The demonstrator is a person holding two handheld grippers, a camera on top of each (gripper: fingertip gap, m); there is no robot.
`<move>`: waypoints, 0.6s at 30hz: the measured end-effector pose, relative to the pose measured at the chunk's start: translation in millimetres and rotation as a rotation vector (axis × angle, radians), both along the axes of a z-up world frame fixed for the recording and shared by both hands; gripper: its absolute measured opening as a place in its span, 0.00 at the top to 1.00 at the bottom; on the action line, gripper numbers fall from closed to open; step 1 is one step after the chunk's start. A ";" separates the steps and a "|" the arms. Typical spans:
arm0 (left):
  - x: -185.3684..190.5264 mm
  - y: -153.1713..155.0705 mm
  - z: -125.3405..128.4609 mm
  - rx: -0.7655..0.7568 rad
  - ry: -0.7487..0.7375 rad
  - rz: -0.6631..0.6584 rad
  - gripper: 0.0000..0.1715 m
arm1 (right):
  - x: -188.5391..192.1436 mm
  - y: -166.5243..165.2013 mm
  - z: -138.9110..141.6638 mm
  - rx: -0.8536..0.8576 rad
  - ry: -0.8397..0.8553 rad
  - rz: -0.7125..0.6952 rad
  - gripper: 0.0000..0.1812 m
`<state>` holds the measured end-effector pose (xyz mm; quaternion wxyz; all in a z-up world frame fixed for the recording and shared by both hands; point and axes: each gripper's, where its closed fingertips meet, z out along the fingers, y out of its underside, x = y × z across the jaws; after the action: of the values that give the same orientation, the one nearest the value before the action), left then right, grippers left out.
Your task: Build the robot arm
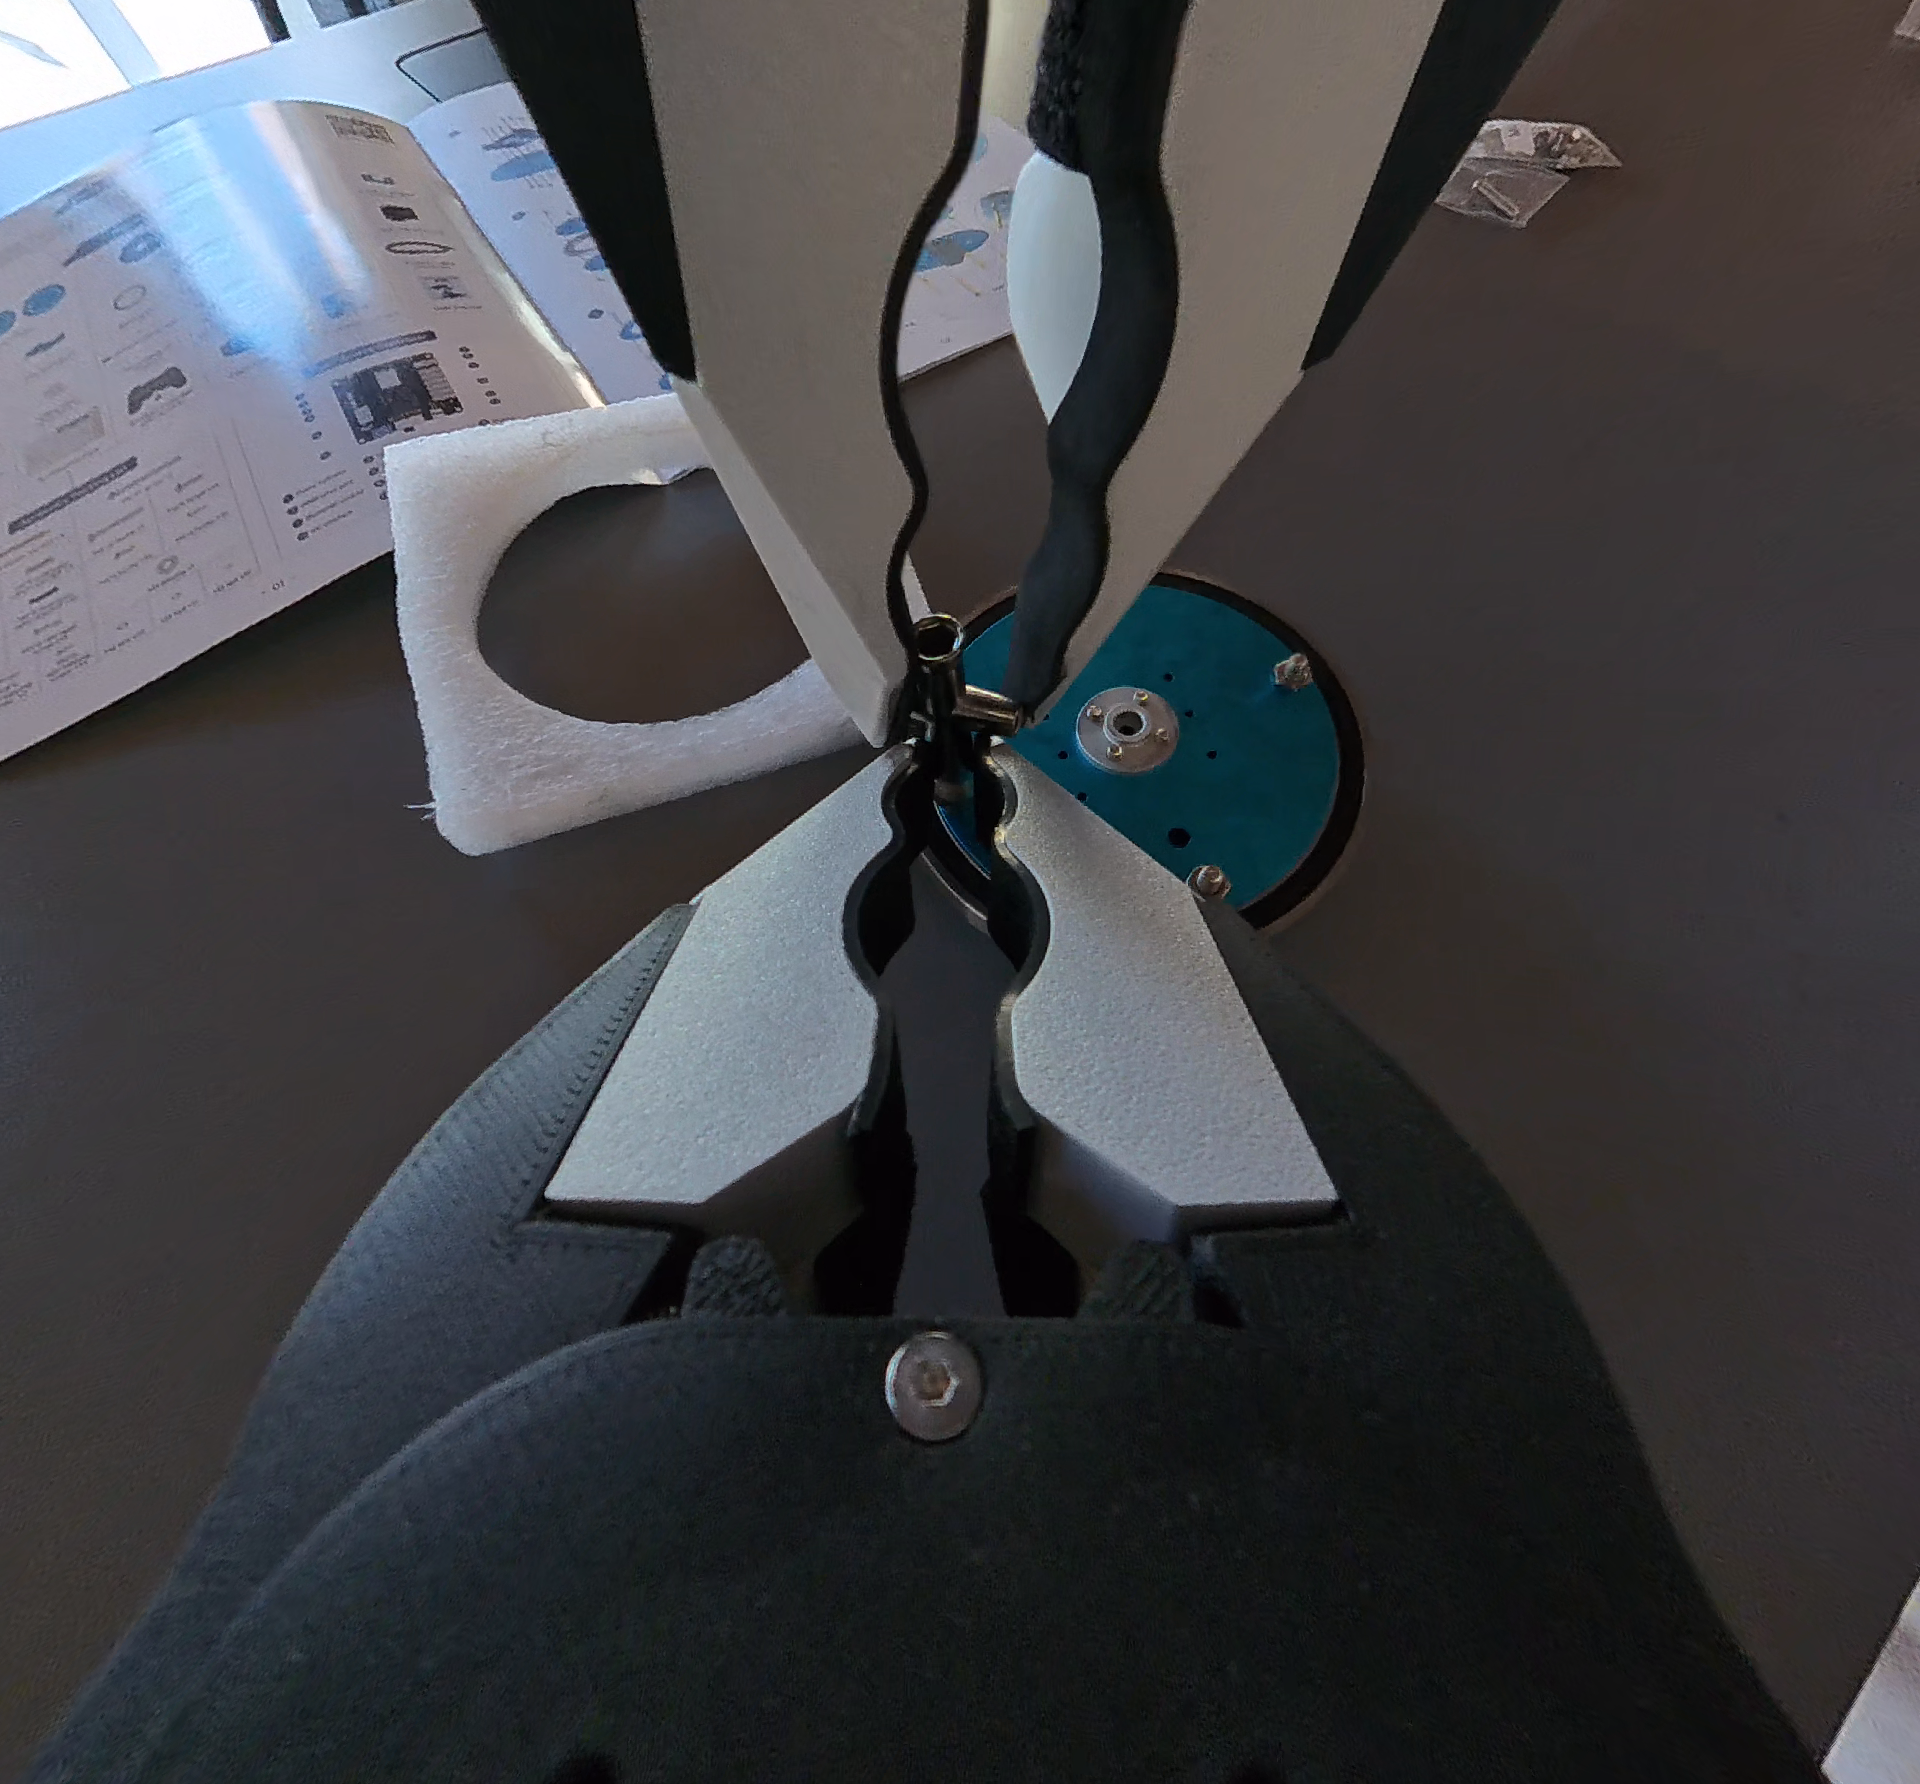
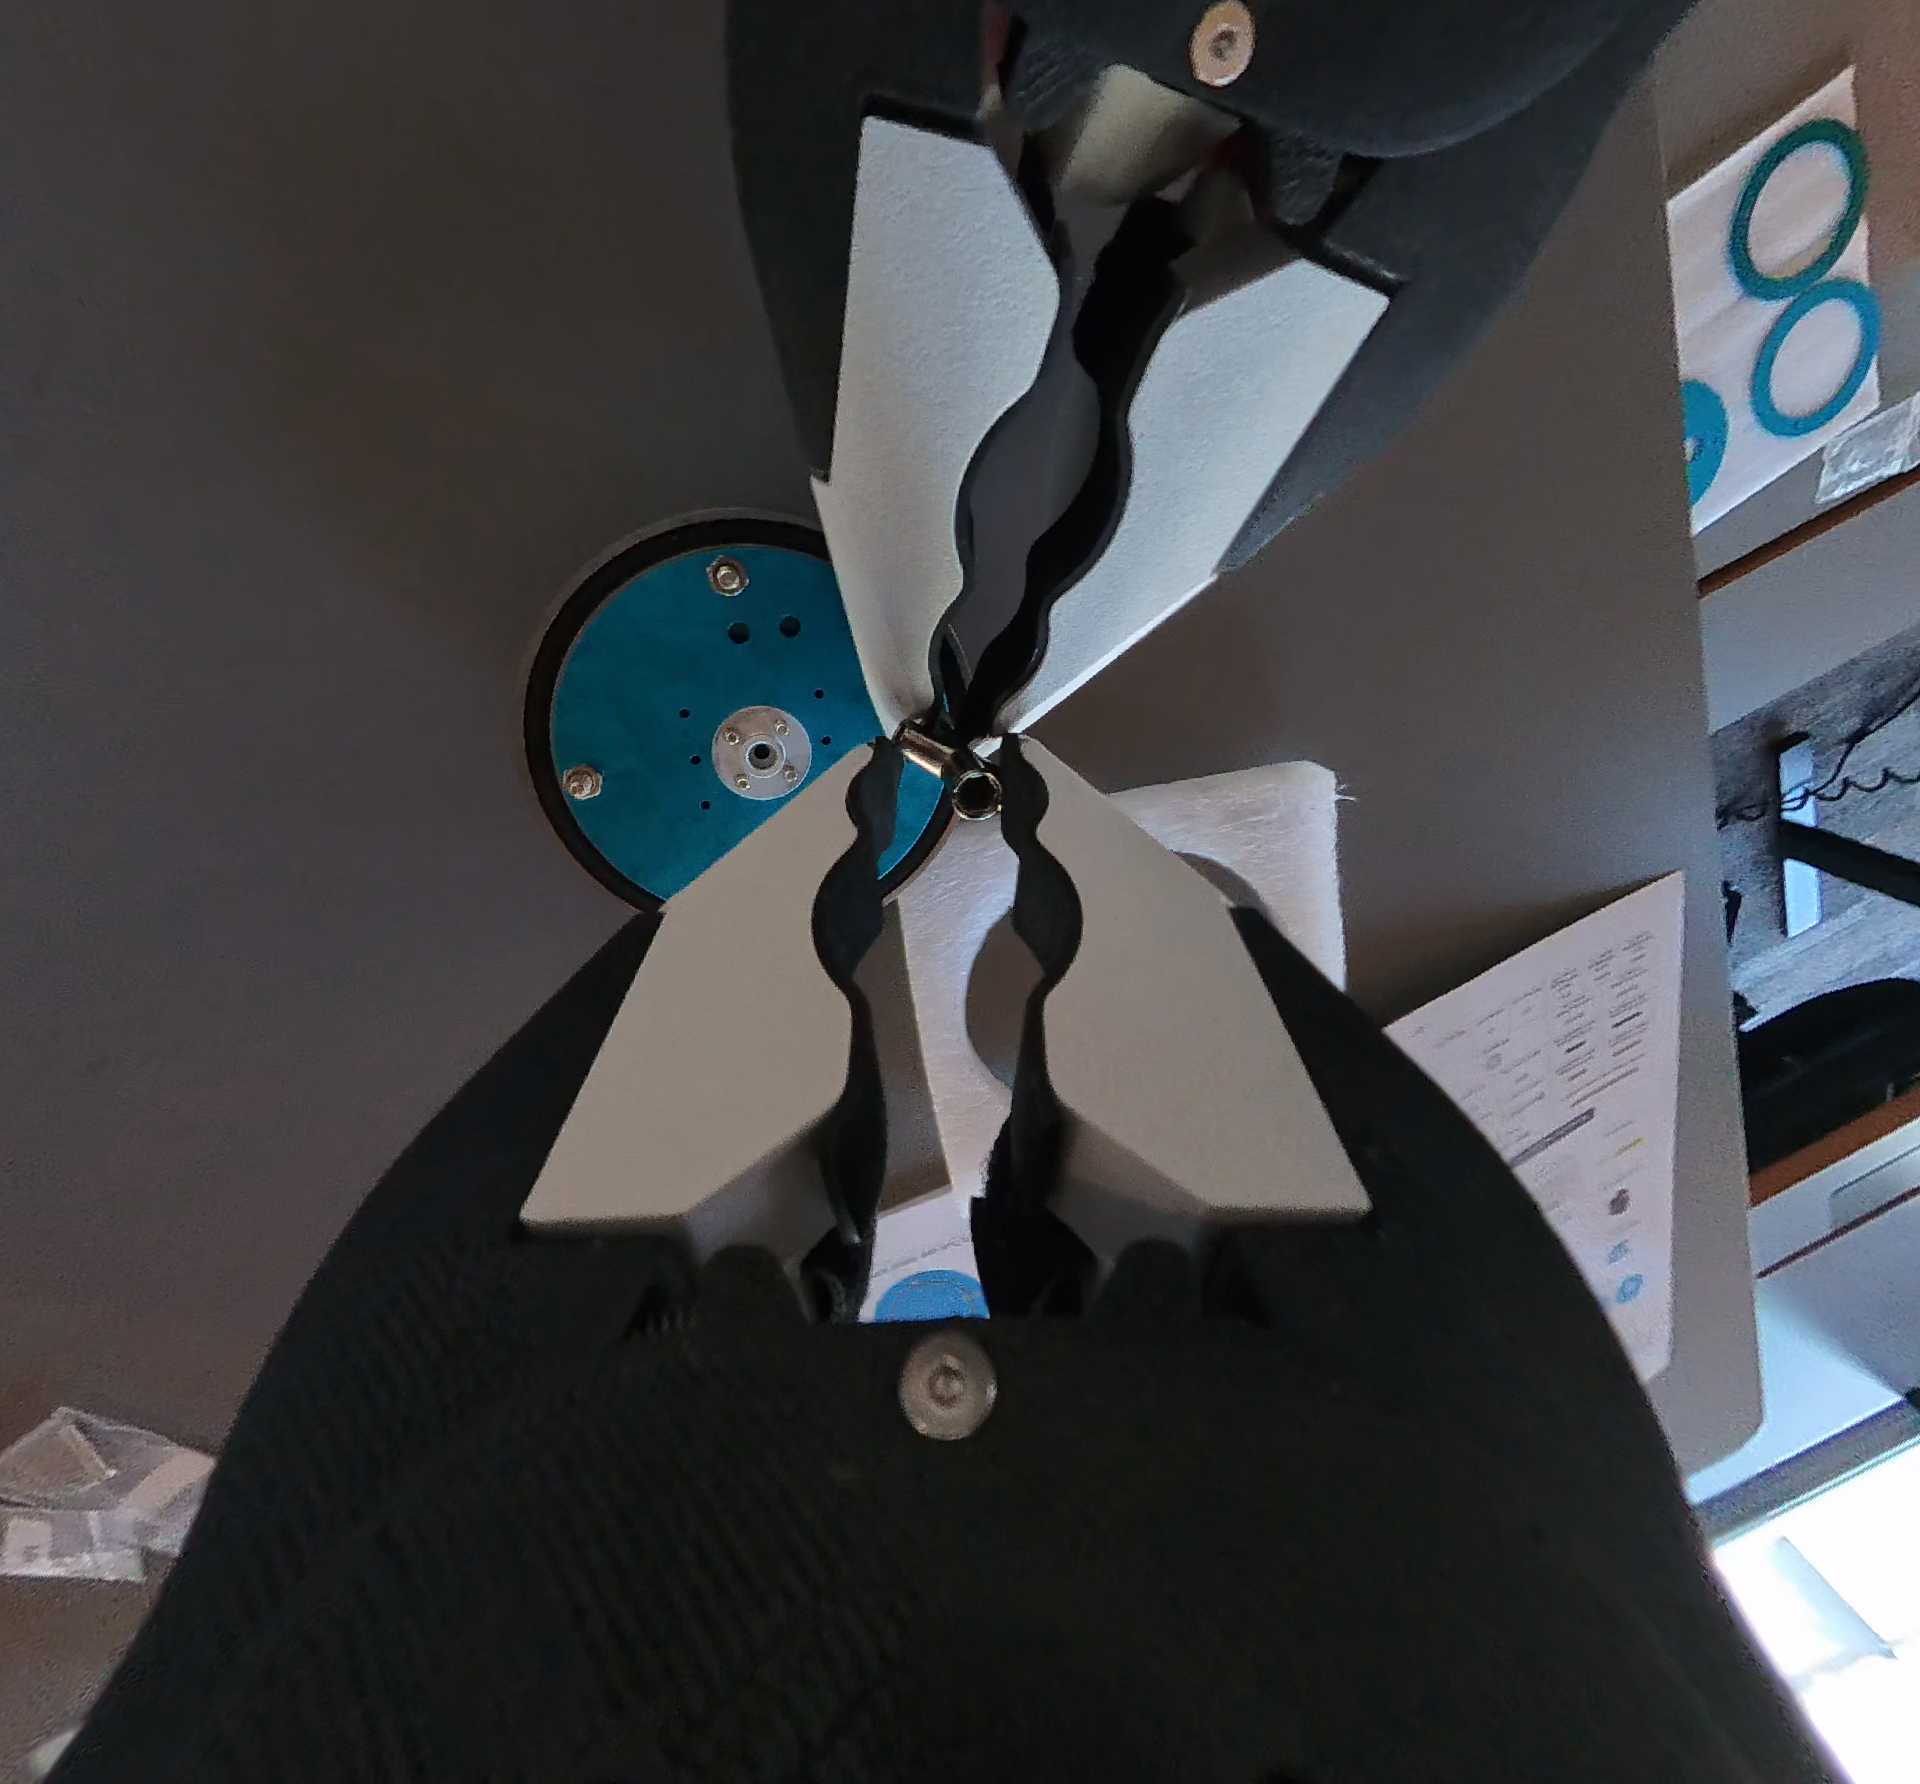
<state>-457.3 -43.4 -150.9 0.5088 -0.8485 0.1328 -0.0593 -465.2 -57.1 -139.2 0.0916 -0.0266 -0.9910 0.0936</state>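
A small metal cross-shaped socket wrench [image 1: 987, 700] hangs between my two grippers, which meet tip to tip just above a blue round plate [image 1: 1195, 747] with a silver hub [image 1: 1125, 724]. My left gripper [image 1: 943, 768] is shut on the wrench's lower arm. My right gripper [image 1: 961, 706] comes in from the opposite side. Its pads touch the wrench's side arms, and its jaws stand about the wrench's width apart. In the right wrist view the wrench [image 2: 928, 750] lies between my right gripper's tips [image 2: 948, 747], with the left gripper [image 2: 961, 706] opposite and the blue plate [image 2: 644, 695] to the left.
A white foam square with a round hole [image 1: 457, 695] lies left of the plate on the dark table [image 1: 1558, 591]. An open printed manual [image 1: 208, 332] lies behind it. Small clear plastic bags [image 1: 1527, 165] sit at the far right. Blue rings [image 2: 1808, 280] lie on a white sheet. The tips of both grippers are at nearly the same place.
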 end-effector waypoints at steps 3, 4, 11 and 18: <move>0.5 0.7 -0.2 -0.003 -0.009 0.006 0.96 | 0.7 0.7 -0.1 -0.011 -0.017 -0.054 0.89; 1.0 0.9 0.0 -0.002 -0.008 0.009 0.96 | 1.1 0.9 -0.1 -0.010 -0.012 -0.060 0.89; -3.2 -5.6 9.2 0.028 -0.104 0.022 0.78 | 7.4 0.7 1.0 -0.015 0.035 -0.026 0.91; 20.2 -34.6 10.7 -0.001 -0.143 -0.109 0.38 | 8.5 3.3 0.9 0.006 0.064 -0.010 0.93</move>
<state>-437.1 -78.1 -140.1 0.5124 -0.8340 0.1421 -0.1476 -456.7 -53.8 -138.3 0.1236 -0.0285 -0.9877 0.0910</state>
